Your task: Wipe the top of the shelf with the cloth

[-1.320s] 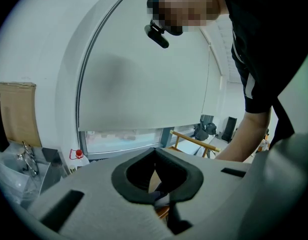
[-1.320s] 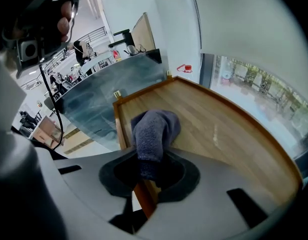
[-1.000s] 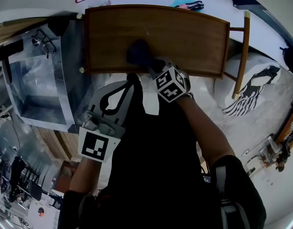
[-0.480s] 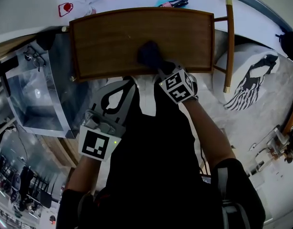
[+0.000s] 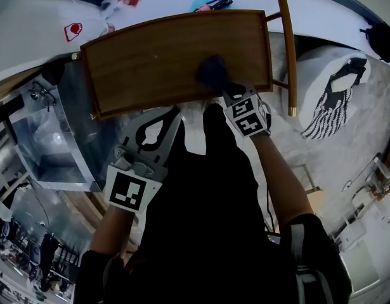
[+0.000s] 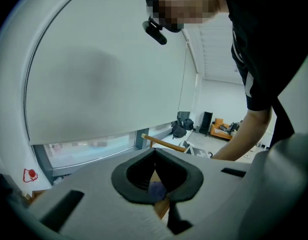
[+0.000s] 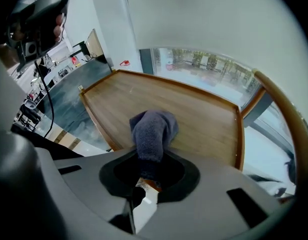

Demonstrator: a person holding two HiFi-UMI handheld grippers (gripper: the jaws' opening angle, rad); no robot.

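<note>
My right tongs (image 7: 149,176) grip the cloth (image 7: 155,129) near the shelf top's (image 7: 204,119) front edge, left tongs (image 6: 156,181) closed; I'd guess mid-wipe.

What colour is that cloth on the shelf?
The cloth is dark bluish-grey; right gripper view shows it best.

Left gripper (image 5: 171,114): jaws together, nothing between them; held close in front of the torso.
Left forearm (image 5: 110,232): bare, close beside the body.
Right gripper (image 5: 225,92): jaws clamped on dark cloth (image 5: 211,71); reached forward, marker cube uppermost.
Right forearm (image 5: 281,179): bare, stretched forward, dark sleeve above the elbow.
</note>
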